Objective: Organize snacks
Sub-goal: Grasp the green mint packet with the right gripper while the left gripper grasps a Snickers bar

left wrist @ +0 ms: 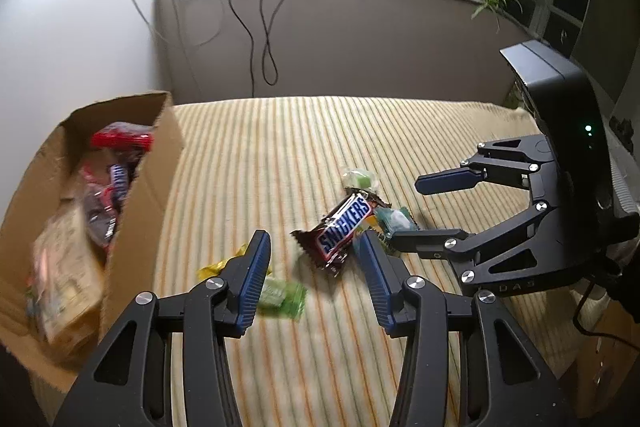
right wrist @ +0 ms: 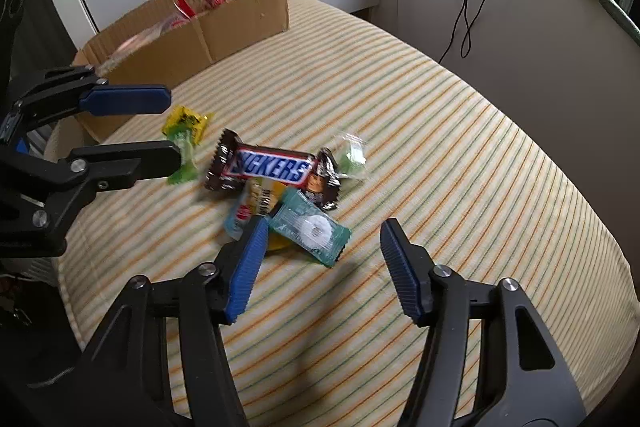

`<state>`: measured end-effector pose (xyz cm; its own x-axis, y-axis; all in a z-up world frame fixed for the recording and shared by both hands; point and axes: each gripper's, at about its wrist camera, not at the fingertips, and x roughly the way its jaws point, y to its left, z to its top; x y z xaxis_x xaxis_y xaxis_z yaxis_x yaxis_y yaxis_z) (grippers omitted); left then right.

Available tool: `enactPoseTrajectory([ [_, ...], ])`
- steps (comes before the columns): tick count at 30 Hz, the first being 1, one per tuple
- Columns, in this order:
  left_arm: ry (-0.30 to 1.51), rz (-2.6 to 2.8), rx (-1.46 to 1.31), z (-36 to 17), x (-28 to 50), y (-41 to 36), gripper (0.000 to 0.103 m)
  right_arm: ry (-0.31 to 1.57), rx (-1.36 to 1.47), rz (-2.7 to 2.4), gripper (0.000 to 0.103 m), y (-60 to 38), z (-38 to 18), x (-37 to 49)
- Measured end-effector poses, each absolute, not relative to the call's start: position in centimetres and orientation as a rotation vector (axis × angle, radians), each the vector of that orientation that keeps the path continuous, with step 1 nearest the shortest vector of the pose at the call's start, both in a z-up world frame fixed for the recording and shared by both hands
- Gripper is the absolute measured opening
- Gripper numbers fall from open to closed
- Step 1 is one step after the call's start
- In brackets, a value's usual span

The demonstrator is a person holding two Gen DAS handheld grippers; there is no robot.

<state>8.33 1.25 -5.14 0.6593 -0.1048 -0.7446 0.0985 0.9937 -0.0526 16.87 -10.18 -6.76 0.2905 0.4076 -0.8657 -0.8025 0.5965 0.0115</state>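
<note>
**A:** Nearest the lens, left gripper: jaws spread, nothing pinched. Blue pads hang above the striped cloth.

**B:** Right gripper?

**A:** Same: jaws apart, holding nothing. Its left pad sits over the edge of the snack pile; the right pad hangs over bare cloth.

**B:** Biggest item?

**A:** Cardboard box, off the left gripper's left finger, open-topped, packets already inside, blurred. From the right gripper it lies far ahead and left.

**B:** Next down?

**A:** Snickers bar, loose on the cloth just ahead of the left gripper's right finger, and straight ahead of the right gripper.

**B:** Smaller bits?

**A:** Teal mint packet between the right gripper's fingertips, nearer the left one, partly lying over a yellow-and-blue wrapper. Green candy beside the left gripper's left pad. Yellow wrapper just beyond that finger. Clear-wrapped green sweet past the bar's far end.
</note>
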Motion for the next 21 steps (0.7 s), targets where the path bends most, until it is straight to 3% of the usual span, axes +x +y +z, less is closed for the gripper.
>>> enactPoseTrajectory([
  [4, 0.874, -0.132, 0.015, -6.0, 9.6, 0.5, 0.042, 0.976, -0.500, 0.855, 0.059, -10.1, -7.4, 17.1],
  [10, 0.916, -0.148, 0.058, -7.0, 11.0, -0.2, 0.041, 0.976, -0.498, 0.841, 0.047, -10.2, -7.9, 18.3],
  [21, 0.947, -0.190, 0.120, -7.5, 12.8, -1.4, 0.041, 0.968, -0.508, 0.841, 0.043, -10.0, -8.1, 19.0],
])
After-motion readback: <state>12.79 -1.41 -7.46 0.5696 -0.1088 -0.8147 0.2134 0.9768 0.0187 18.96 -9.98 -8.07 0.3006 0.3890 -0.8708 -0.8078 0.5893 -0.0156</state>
